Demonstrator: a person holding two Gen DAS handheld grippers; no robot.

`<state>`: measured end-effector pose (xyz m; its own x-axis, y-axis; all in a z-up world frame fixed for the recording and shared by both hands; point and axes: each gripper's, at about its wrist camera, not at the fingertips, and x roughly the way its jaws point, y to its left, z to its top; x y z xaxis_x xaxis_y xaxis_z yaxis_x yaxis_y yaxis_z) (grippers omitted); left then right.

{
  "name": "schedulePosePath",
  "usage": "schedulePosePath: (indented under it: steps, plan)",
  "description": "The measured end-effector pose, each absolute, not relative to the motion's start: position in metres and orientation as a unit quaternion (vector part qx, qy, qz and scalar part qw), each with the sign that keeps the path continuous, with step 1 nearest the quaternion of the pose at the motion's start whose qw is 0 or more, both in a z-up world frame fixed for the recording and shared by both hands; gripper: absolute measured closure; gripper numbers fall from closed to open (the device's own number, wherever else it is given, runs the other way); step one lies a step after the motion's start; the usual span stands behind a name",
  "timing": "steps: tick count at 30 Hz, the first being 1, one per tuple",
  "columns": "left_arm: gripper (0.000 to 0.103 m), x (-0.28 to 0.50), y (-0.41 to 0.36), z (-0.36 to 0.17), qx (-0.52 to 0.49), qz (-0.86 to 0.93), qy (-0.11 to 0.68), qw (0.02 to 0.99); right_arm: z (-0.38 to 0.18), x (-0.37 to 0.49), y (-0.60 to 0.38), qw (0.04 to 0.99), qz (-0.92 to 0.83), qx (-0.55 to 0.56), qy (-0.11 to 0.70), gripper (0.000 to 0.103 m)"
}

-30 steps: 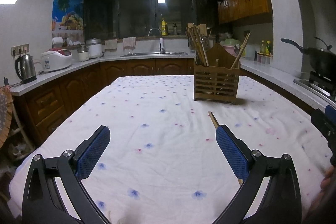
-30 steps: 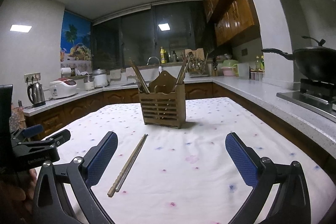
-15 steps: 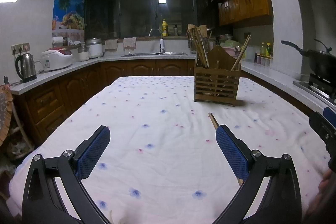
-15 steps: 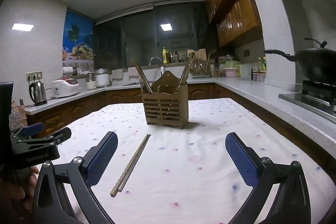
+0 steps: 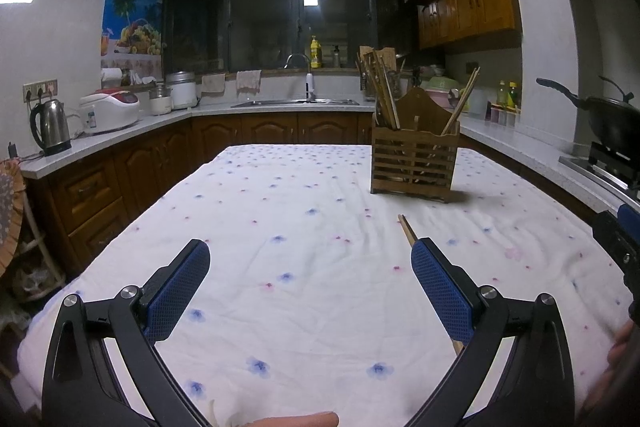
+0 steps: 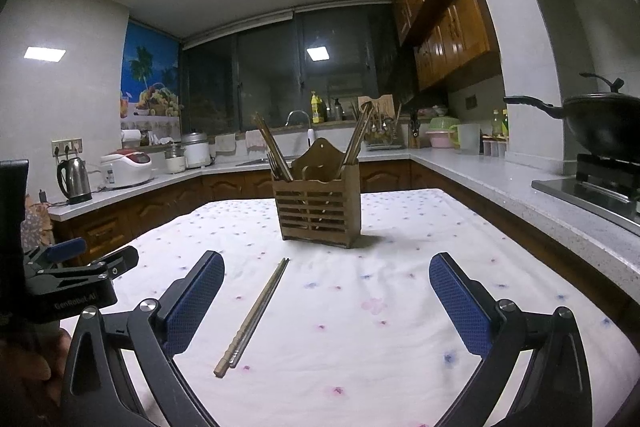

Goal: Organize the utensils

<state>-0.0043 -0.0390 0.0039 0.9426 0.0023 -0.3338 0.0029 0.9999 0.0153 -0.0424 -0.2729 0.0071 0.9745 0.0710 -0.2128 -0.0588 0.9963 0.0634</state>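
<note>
- Both tongs are spread wide and carry nothing: your left gripper (image 5: 310, 269) and your right gripper (image 6: 326, 283) each hang above the tablecloth (image 5: 304, 227) with bare blue pads.
- The loose pair of chopsticks (image 6: 254, 315) lies flat on the cloth, the two sticks touching side by side, running from about 7 o'clock up toward 12 o'clock in the right wrist view. It sits nearer the right gripper's left finger than its right one.
- In the left wrist view only the far tip of the chopsticks (image 5: 407, 229) shows, at about 1 o'clock, the rest hidden behind that gripper's right finger.
- The wooden holder (image 6: 317, 205) stands upright at 12 o'clock, well apart from the loose pair, with sticks already leaning in both its left and right compartments.
- My judgement: take the pair with the right gripper. Shift toward 9 o'clock so the sticks lie centred between the fingers, come down across their length, and close near the middle so neither end droops.
- Thin sticks on soft cloth may roll apart or snag a fold; press down lightly before closing.
- Open cloth lies toward 3 o'clock; the table's right edge drops off there, so keep the lift path straight toward the holder.
- Your left gripper sits at 9 o'clock of the right; hold it clear.
</note>
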Motion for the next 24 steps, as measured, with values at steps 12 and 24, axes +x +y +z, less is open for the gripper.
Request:
schedulePosePath:
  steps: [12,24]
  plan:
    - [0.000,-0.0040,-0.0401,0.0045,0.000,0.006,0.176,0.984,0.0079,-0.0432,-0.2727,0.993,0.034,0.030,0.106,0.000]
    - [0.000,-0.0046,-0.0415,0.0049,0.000,0.008,0.174,0.985,0.0120,-0.0440,-0.2699,0.993,0.036,0.036,0.104,0.000]
